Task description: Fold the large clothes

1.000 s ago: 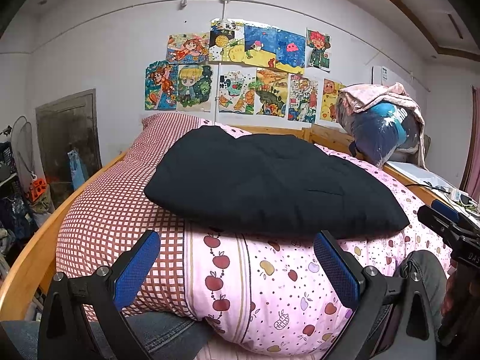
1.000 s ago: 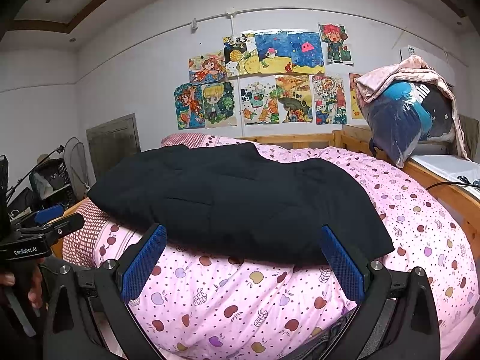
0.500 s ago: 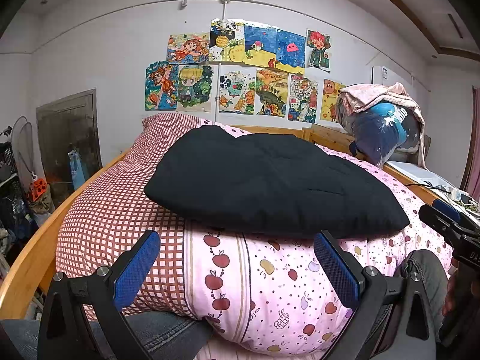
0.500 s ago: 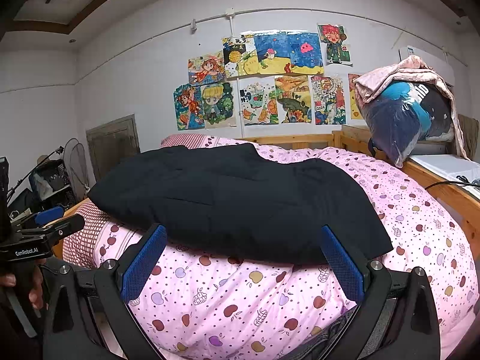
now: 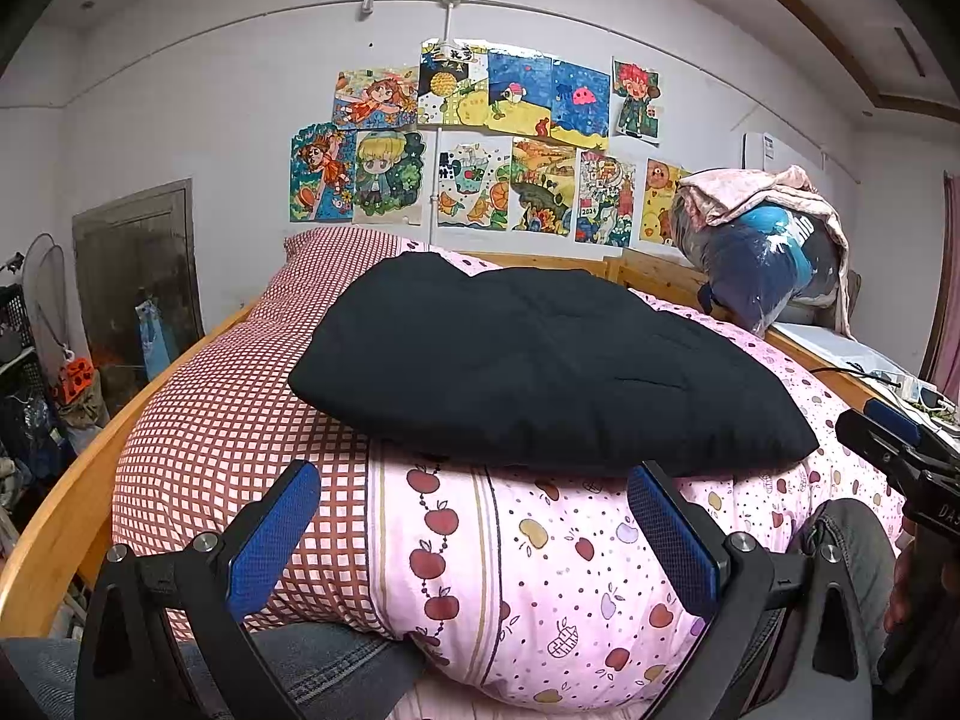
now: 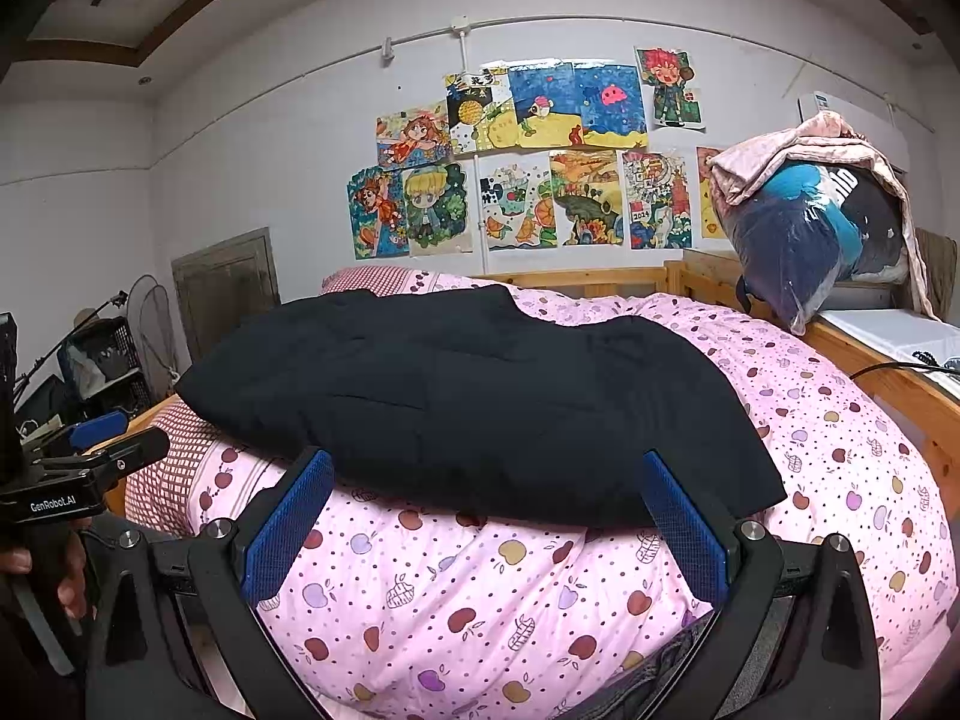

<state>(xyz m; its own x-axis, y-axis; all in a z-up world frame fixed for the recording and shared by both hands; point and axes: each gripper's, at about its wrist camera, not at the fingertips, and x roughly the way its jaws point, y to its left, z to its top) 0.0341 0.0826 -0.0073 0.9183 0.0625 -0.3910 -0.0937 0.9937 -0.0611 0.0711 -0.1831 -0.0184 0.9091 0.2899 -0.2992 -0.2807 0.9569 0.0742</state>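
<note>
looked like the end of a fold or a pause before another one, judging by how compact the black garment (image 5: pixel 540 372) was: a thick padded slab on top of the pink fruit-print quilt (image 5: pixel 540 570), w/ the red checked part (image 5: pixel 228 420) of the bedding to its left. both tools were back off it. left gripper (image 5: pixel 474 528) was wide open w/ nothing between its blue pads (image 5: pixel 273 531), low at the near edge of the bed, just short of the garment's front hem. right gripper (image 6: pixel 489 522) was the same: spread wide, empty, near the front hem but not touching, as far as i could tell. the garment sat ahead of & slightly above both, centred btwn the two. if another fold was wanted, next move prob called for reaching fwd to pinch the near corners, one each side, & carrying them over to the far edge; thick fabric would need a deep bite or it'd slip. bagged bundle (image 6: pixel 822 228) on the right was well apart.
</note>
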